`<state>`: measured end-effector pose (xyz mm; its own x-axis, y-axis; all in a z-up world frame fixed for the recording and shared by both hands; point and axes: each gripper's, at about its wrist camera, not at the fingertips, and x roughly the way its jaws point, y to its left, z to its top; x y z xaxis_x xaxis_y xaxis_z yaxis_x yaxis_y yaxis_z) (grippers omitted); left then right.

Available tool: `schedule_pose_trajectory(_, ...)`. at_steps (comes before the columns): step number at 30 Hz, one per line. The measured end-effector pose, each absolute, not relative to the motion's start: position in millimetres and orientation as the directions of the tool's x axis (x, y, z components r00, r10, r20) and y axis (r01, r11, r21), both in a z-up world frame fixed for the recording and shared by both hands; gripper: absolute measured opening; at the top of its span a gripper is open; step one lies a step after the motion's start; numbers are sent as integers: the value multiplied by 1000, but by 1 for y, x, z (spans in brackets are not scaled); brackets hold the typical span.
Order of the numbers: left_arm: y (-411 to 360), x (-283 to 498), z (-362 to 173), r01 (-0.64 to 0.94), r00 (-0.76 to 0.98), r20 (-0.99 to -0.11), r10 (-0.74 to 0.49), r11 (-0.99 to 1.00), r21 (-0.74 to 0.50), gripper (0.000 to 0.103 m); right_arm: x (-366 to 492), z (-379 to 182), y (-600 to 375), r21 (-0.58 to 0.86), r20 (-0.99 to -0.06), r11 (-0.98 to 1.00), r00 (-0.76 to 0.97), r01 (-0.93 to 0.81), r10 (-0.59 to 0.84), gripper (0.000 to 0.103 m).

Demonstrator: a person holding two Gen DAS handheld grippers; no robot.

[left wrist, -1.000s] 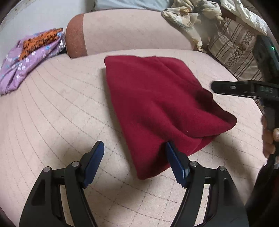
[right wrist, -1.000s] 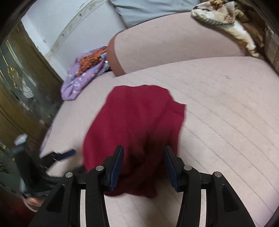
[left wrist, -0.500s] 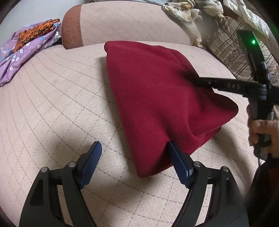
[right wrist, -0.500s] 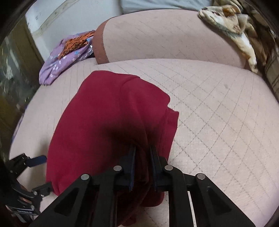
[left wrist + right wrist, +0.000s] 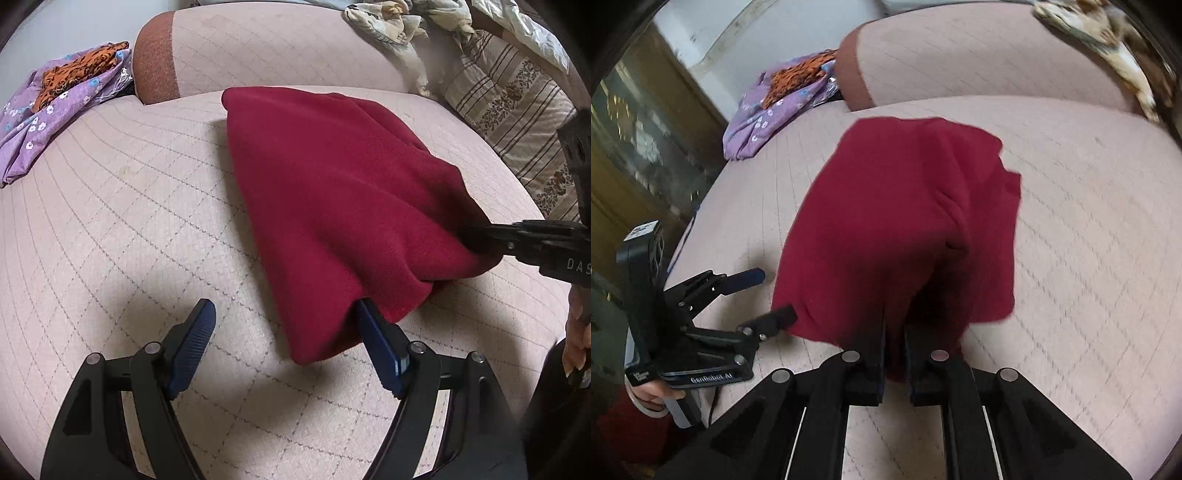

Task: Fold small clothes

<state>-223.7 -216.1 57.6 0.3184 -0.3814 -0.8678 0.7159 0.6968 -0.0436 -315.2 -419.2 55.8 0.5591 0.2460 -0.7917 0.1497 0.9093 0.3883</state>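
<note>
Cloth (image 5: 332, 206) of dark red lies in a folded heap on the quilted pink cushion (image 5: 122, 229), near its middle, with one corner towards the backrest (image 5: 277, 48). The right gripper (image 5: 894, 332) comes at the near edge of this cloth, and its jaws have just been closing; now they stand almost together with a fold of red fabric pinched between them. In the left wrist view the same gripper (image 5: 476, 236) reaches in from the right and bites the right corner of the cloth, which bunches up around its tip. The left gripper (image 5: 282, 332) is wide open and grips nothing. Its right finger (image 5: 380, 350) is tucked just under the near corner of the cloth and touches it, while its left finger (image 5: 192, 343) stands over bare cushion, well apart from the fabric. In the right wrist view the left gripper (image 5: 768, 299) sits at the left edge of the cloth, one finger at the hem and the other beside it on the cushion. A purple flowered garment (image 5: 55, 110) with an orange piece on it lies at the far left, apart from the red cloth.
</note>
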Motion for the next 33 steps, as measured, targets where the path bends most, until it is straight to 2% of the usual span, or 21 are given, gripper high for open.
schedule_pose_trajectory(6,-218,-225,61,714,301,-873,-384,698,-62,79,-331,33,-432,369,-817,905,539,213,207,7)
schedule_pose_trajectory(9,-213,-228,75,715,322,-850,-417,695,-70,79,-332,48,-432,355,-814,910,549,214,188,8)
schedule_pose_trajectory(10,-211,-228,80,711,337,-840,-426,699,-70,79,-333,53,-432,348,-814,913,552,213,181,10)
schedule_pose_trajectory(11,-209,-227,86,704,357,-826,-435,707,-69,79,-334,60,-433,352,-812,912,554,213,184,18)
schedule_pose_trajectory(12,-209,-225,89,698,371,-817,-442,713,-69,79,-335,67,-435,366,-806,905,560,217,191,23)
schedule_pose_trajectory(14,-210,-220,93,683,396,-800,-450,727,-71,79,-334,82,-437,364,-792,903,586,228,171,43)
schedule_pose_trajectory(17,-217,-212,92,662,408,-799,-442,746,-75,79,-324,104,-431,338,-755,919,642,204,135,52)
schedule_pose_trajectory(22,-224,-203,82,642,416,-809,-415,764,-62,79,-287,102,-418,297,-743,939,660,175,112,52)
schedule_pose_trajectory(27,-232,-194,68,639,396,-826,-401,767,-66,80,-260,65,-425,201,-794,953,608,229,21,51)
schedule_pose_trajectory(29,-235,-192,62,642,382,-832,-401,763,-73,83,-253,45,-432,161,-831,955,556,251,-6,62)
schedule_pose_trajectory(33,-234,-187,58,631,361,-831,-422,767,-115,87,-259,24,-453,309,-805,913,585,267,101,67)
